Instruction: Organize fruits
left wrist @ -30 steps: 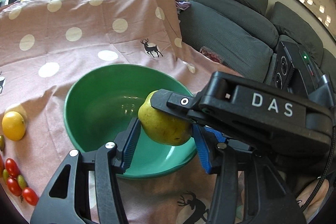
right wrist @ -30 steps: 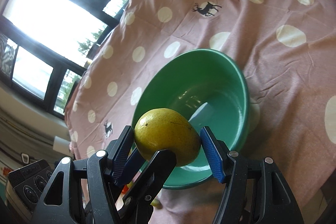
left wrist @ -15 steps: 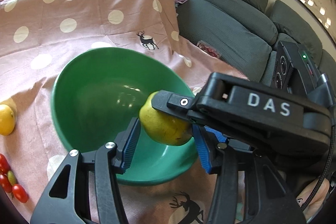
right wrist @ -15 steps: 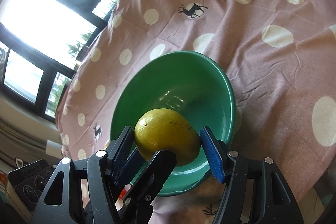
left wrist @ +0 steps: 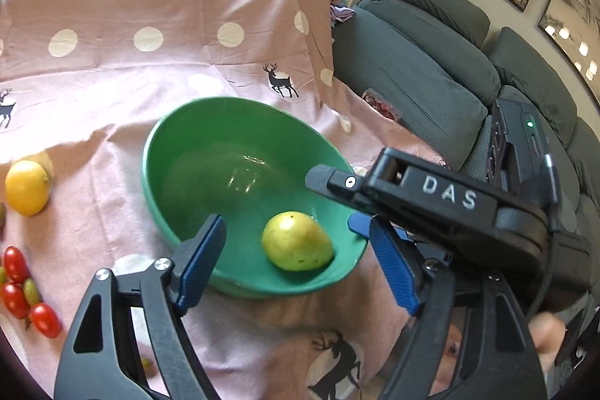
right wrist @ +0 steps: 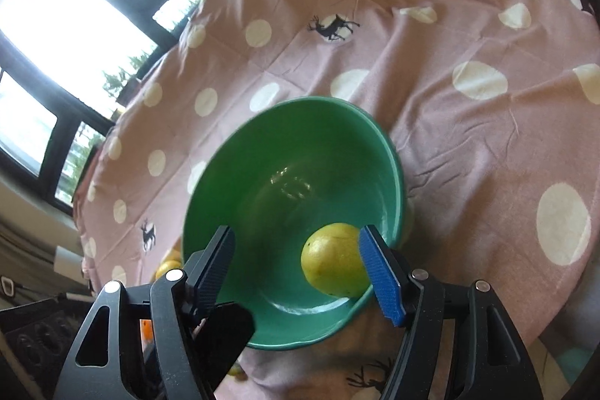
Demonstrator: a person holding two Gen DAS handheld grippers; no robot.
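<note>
A pink polka-dot cloth point(left wrist: 157, 70) with deer prints covers the desk beside a grey sofa point(left wrist: 420, 62). On it a green bowl point(left wrist: 210, 122) holds the yellow-green pear point(left wrist: 296, 246), lying free near the rim. The left hand-held gripper point(left wrist: 296, 261) has just been opening, its jaws wide and clear of the pear; the right hand-held gripper point(right wrist: 300, 268) also stands open, empty.

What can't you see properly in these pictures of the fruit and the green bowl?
- Right wrist view: the pear's right side, behind the blue pad.
- Right wrist view: yellow fruit left of the bowl, hidden by its rim and the gripper.
- Left wrist view: cherry tomatoes cut off by the left edge; their number is unclear.
- Left wrist view: small fruit behind the gripper arm, too hidden to name.
</note>
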